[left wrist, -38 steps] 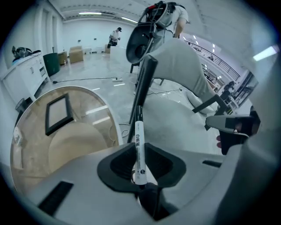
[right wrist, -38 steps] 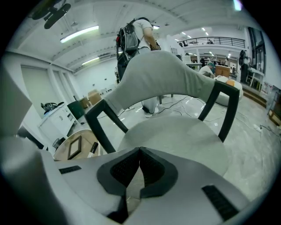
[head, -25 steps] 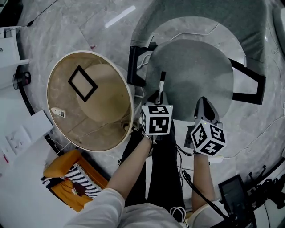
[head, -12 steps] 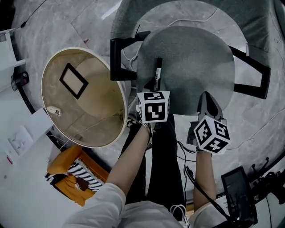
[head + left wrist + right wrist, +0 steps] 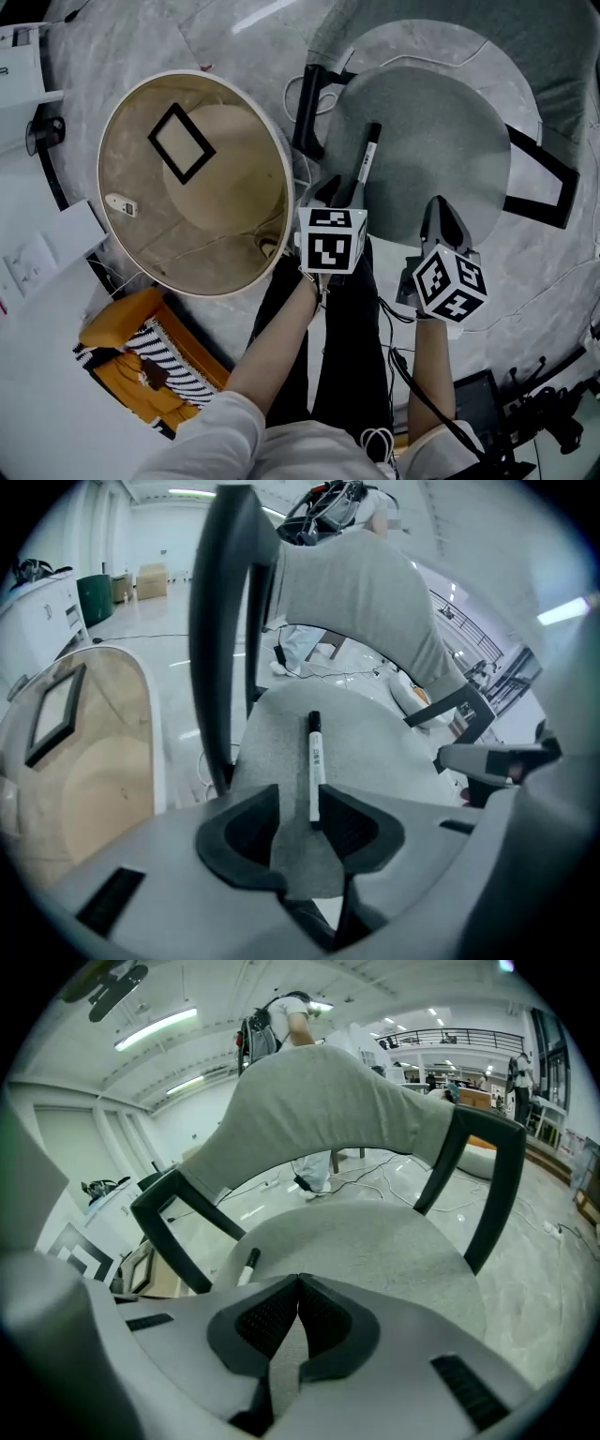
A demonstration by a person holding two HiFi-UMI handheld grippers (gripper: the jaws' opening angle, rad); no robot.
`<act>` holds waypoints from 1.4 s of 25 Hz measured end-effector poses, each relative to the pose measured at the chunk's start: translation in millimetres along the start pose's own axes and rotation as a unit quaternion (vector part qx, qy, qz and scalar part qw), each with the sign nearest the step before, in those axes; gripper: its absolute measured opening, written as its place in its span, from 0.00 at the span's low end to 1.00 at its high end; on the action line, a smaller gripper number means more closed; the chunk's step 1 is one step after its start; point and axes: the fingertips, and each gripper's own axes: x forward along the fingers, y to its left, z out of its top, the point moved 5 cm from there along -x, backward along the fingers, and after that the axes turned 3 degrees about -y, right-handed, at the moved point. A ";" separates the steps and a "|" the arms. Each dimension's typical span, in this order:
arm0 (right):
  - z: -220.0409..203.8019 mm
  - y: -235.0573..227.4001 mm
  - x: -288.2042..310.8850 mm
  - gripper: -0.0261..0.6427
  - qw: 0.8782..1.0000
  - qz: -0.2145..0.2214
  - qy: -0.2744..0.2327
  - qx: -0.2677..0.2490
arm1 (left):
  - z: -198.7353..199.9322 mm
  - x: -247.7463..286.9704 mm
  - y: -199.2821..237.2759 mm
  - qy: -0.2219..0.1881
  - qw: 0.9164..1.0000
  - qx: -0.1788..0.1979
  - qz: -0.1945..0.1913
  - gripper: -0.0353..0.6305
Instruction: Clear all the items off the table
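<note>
Right now the marker point(image 5: 367, 155) lies flat on the grey chair seat point(image 5: 431, 141), black cap pointing away from me and its white barrel running back toward my left gripper point(image 5: 342, 192). In the left gripper view the near end of the marker point(image 5: 315, 766) sits between my fingers point(image 5: 349, 822), close against the right-hand pad with a clear gap to the other. These fingers have just been opening and now stand partly apart, not pressing on the marker. My left gripper point(image 5: 298, 803) tilts down over the near edge of the seat, beside the chair's black armrest point(image 5: 311, 117). My right gripper point(image 5: 441, 204) hovers over the same seat, further to the right and well apart from the marker. In its own view its fingers point(image 5: 323, 1321) are closed together with nothing between them, and the marker point(image 5: 248, 1267) shows off to their left on the seat. To the left of the chair stands the round beige desk point(image 5: 141, 253), carrying a black picture frame point(image 5: 181, 142) near its middle and a small white device point(image 5: 122, 203) near its left rim. Below the desk, on the marble floor point(image 5: 562, 281), lies an orange cushion point(image 5: 127, 337) with a striped cloth on it.
</note>
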 end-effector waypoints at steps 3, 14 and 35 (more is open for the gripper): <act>-2.9 32.5 3.2 0.08 0.999 0.023 0.004 -0.022 | -6.3 -20.9 21.2 -0.016 1.000 -0.012 0.002 0.26; -26.3 215.1 -7.5 0.07 0.980 0.132 0.030 -0.144 | -37.9 -153.4 177.7 -0.129 0.975 -0.153 0.101 0.17; -120.6 441.5 -26.5 0.07 0.908 0.252 0.075 -0.327 | -173.0 -298.2 340.2 -0.206 0.891 -0.340 0.217 0.06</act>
